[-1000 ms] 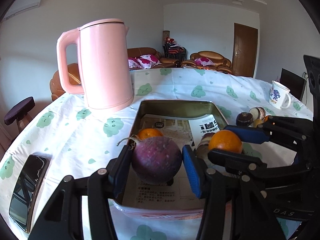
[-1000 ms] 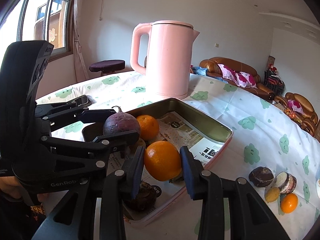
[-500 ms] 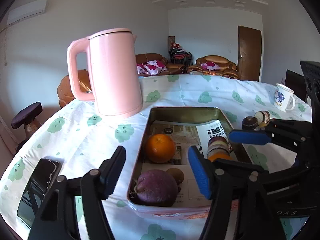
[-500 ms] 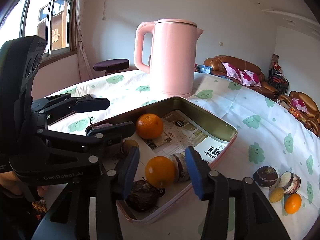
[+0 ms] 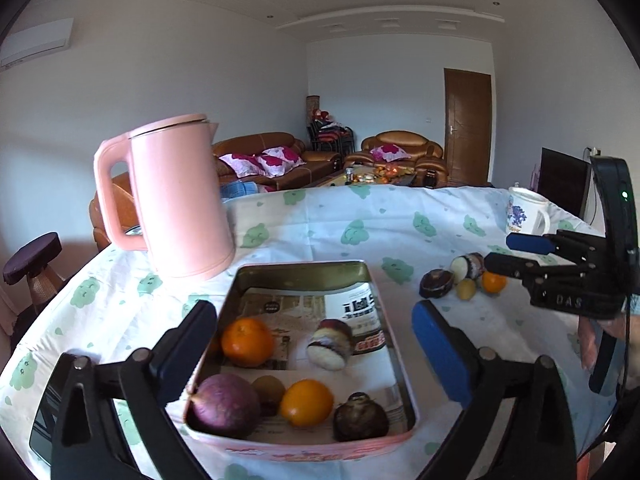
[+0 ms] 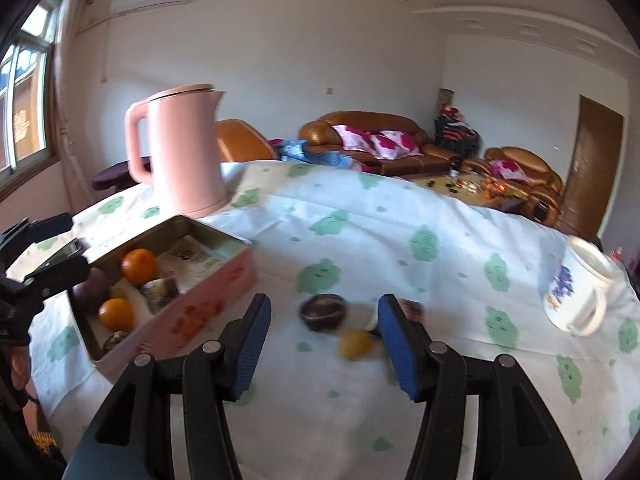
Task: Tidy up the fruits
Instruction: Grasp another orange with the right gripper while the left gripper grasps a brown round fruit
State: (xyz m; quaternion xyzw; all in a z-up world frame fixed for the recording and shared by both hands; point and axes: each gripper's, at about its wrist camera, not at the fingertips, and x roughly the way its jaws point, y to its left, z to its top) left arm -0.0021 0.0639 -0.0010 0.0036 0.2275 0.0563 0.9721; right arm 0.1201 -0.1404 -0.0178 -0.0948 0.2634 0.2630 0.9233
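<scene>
Left wrist view: the left gripper point(image 5: 314, 344) hangs over the tray point(image 5: 304, 270), tilted down, jaws just opened wide, nothing between them. The tray's long axis runs toward twelve o'clock; inside lie oranges point(image 5: 247, 342), a purple fruit point(image 5: 224, 406) and others. A pink kettle point(image 5: 178, 200) stands at ten o'clock.

Right wrist view: the right gripper point(image 6: 324, 350), parted and empty, points at loose fruits point(image 6: 323, 312) on the tablecloth point(image 6: 360, 240); tray at nine, mug point(image 6: 580, 292) at three.

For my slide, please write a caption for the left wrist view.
Open left gripper above the tin tray with fruits, beside the pink kettle.
</scene>
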